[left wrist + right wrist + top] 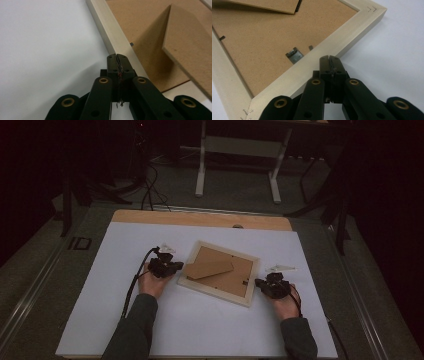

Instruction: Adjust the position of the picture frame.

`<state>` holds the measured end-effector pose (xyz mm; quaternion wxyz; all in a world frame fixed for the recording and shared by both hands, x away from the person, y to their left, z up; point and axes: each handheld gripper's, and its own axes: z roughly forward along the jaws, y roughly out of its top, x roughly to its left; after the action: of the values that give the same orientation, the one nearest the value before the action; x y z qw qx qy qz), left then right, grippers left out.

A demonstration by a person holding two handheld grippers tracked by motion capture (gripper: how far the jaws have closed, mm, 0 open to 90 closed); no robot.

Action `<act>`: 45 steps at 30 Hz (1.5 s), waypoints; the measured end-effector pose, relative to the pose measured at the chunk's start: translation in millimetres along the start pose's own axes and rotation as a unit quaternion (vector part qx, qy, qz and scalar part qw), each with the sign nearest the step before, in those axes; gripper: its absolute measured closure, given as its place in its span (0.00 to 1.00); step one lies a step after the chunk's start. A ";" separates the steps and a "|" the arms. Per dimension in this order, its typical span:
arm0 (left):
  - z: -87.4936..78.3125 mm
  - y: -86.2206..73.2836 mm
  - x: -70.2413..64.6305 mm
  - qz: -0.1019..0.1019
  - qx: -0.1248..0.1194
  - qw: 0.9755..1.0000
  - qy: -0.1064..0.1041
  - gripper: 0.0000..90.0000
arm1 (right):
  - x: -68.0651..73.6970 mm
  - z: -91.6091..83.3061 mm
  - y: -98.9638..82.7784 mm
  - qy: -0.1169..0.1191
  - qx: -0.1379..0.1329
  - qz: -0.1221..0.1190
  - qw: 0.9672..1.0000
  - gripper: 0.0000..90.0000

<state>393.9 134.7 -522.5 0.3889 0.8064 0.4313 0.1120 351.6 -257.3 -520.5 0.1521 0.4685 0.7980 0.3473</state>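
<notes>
A: What sits around the work area?

B: A white board (200,320) covers most of the wooden table (200,218), whose bare strip shows along the far edge at twelve o'clock. Beyond it, on the dark floor, stands a white metal stand (239,157), and black cables (148,190) trail down at about eleven o'clock. Nothing lies between either gripper and the frame

A: And the frame itself?

B: The picture frame (218,291) lies face down near the middle of the board, turned slightly clockwise. Its brown backing board (227,279) faces up, with the fold-out easel leg (210,268) raised a little off it. In the right gripper view a small metal hanger clip (294,55) sits on the backing, just inside the pale wooden rail

A: Where is the left gripper?

B: The left gripper (176,266) is at the frame's nine o'clock side, held in the left hand (152,281). In the left gripper view its jaws are pressed together with nothing between them, and the tips reach the frame's rail; I cannot tell if they touch it

A: The right one?

B: The right gripper (260,283) is at the frame's four o'clock side, in the right hand (286,304). Its jaws are also closed on nothing, tips over the rail's edge near the clip
</notes>
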 end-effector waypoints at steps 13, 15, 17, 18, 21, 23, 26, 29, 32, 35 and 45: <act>4.1 -1.7 -3.9 0.006 0.011 1.000 -0.004 1.00 | 2.1 -2.3 -6.9 0.007 0.013 0.006 1.000 0.99; 3.9 -1.6 -4.0 0.006 0.010 1.000 -0.004 1.00 | 2.2 -2.4 -7.8 0.007 0.017 0.004 1.000 0.99; 3.9 -1.7 -3.9 0.006 0.010 1.000 -0.004 1.00 | 2.6 -1.3 -8.5 0.006 0.022 0.006 1.000 0.99; 3.8 -1.7 -3.6 0.007 0.011 1.000 -0.005 1.00 | 2.8 -1.0 -8.7 0.005 0.022 0.008 1.000 0.99; 4.3 -1.8 -2.6 0.004 0.011 1.000 -0.008 1.00 | 2.6 -0.9 -8.0 0.005 0.024 0.009 1.000 0.99; 5.1 -2.0 -2.4 0.000 0.010 1.000 -0.007 1.00 | 2.3 -0.6 -7.4 0.004 0.026 0.008 1.000 0.99; 5.6 -2.3 -2.2 -0.005 0.012 1.000 -0.007 1.00 | 1.7 -0.2 -6.7 0.004 0.026 0.010 1.000 0.99; 5.5 -2.4 -2.3 -0.009 0.012 1.000 -0.007 1.00 | 1.4 0.2 -5.9 0.004 0.028 0.009 1.000 0.99; 4.4 -2.6 -2.7 -0.007 0.016 1.000 -0.007 1.00 | 1.7 1.0 -5.0 0.001 0.027 0.009 1.000 1.00; 3.3 -3.9 -2.2 -0.007 0.017 1.000 -0.009 1.00 | 1.2 1.6 -4.3 0.002 0.028 0.008 1.000 1.00; -0.7 -8.4 -3.0 -0.012 0.015 1.000 -0.010 1.00 | 1.0 5.0 0.4 -0.002 0.032 0.006 0.999 1.00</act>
<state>386.5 135.5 -527.6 0.3821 0.8081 0.4387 0.0925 354.1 -254.3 -523.7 0.1368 0.4787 0.8055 0.3214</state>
